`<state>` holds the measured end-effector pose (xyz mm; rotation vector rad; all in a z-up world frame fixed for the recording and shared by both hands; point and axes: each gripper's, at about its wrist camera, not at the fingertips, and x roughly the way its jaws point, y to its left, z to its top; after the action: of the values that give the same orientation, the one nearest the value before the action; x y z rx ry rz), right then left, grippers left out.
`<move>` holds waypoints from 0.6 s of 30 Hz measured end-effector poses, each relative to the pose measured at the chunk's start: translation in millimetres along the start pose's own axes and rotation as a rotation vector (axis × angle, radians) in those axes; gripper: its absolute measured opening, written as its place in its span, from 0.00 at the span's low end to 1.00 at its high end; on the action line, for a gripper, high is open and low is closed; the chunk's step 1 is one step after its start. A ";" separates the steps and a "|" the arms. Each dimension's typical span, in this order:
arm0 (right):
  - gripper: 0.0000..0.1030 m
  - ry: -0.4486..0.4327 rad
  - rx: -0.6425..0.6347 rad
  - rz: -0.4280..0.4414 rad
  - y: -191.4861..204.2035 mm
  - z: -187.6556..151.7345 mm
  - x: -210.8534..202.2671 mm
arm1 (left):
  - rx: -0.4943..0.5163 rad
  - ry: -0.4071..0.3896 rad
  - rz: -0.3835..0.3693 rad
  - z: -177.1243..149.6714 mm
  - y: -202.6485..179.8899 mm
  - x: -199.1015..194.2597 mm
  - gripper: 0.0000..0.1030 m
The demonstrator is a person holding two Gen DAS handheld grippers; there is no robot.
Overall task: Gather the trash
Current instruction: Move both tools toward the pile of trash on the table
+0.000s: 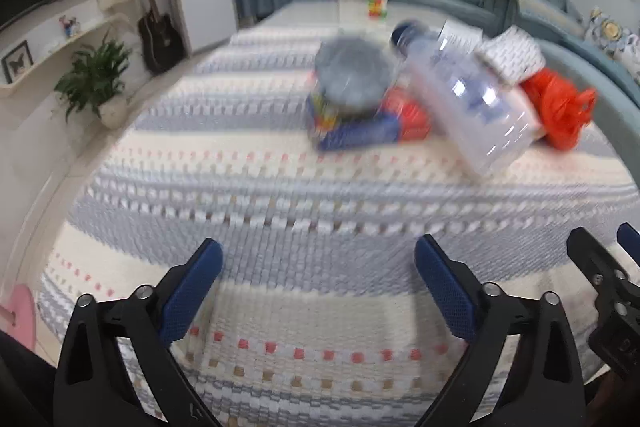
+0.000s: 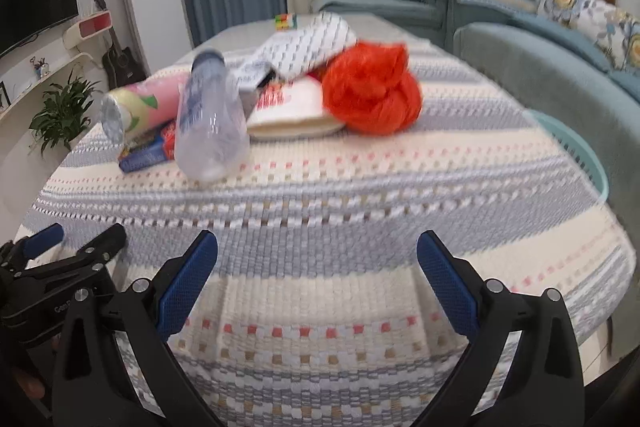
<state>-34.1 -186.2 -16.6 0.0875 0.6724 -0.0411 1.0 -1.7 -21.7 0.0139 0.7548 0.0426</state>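
Living-room setting: striped woven tablecloth (image 2: 320, 211) over a low table, teal sofa (image 2: 532, 67) to the right, blue curtains behind. Both views are motion-blurred, so item labels are unreadable.

Trash sits in one heap at the far middle of the cloth, well apart from both claws. Contents, as far as I can tell: clear plastic bottle (image 2: 210, 119), pink-and-green cylindrical can (image 2: 140, 105) lying on its side, flat blue-and-red wrapper (image 2: 150, 151) under it, white packet (image 2: 292, 111), patterned white carton (image 2: 312, 43) on top, crumpled orange plastic bag (image 2: 372, 89) at the right end.

Left gripper (image 1: 318, 285): spread wide, nothing between the pads, hovering over bare cloth at the near edge. Right gripper (image 2: 318, 283): same, spread and empty. Each shows at the edge of the other's view, so they sit side by side.

Key relation: the bottle's long axis runs roughly toward the claws, base nearest, cap (image 2: 208, 59) away and raised against the heap. From the right gripper it lies forward and left; from the left gripper, the bottle (image 1: 464, 99) lies forward and right. Neither is clearly nearer. The orange bag favours the right gripper.

A pale teal rim (image 2: 580, 155) at the table's right edge may be the bin, though only part of it shows.
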 end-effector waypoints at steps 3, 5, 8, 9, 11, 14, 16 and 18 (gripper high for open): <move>0.93 -0.077 -0.003 -0.107 -5.1 7.6 -18.5 | 0.038 -0.111 -0.079 9.8 -18.8 -29.4 0.91; 0.92 -0.113 0.018 -0.174 -15.7 10.2 -31.1 | 0.088 -0.181 -0.117 13.3 -39.5 -49.6 0.92; 0.93 -0.126 0.119 -0.176 -45.8 10.4 -43.0 | 0.138 -0.240 -0.154 14.0 -66.4 -70.2 0.93; 0.92 -0.102 0.158 -0.160 -58.6 9.8 -42.8 | 0.148 -0.242 -0.170 14.6 -74.7 -73.5 0.93; 0.92 -0.077 0.203 -0.161 -76.4 7.1 -43.8 | 0.171 -0.240 -0.200 15.1 -91.8 -78.3 0.93; 0.92 -0.081 0.231 -0.193 -101.4 -2.8 -53.1 | 0.174 -0.215 -0.249 17.0 -114.6 -83.4 0.93; 0.93 -0.092 0.245 -0.214 -117.3 -6.9 -59.5 | 0.166 -0.217 -0.279 18.8 -128.3 -87.9 0.93; 0.92 -0.105 0.251 -0.230 -131.5 -11.0 -68.3 | 0.184 -0.241 -0.297 16.4 -146.9 -95.9 0.93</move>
<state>-103.0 -315.4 8.6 0.2474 0.5678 -0.3495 -52.7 -152.6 51.8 0.0809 0.5115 -0.3067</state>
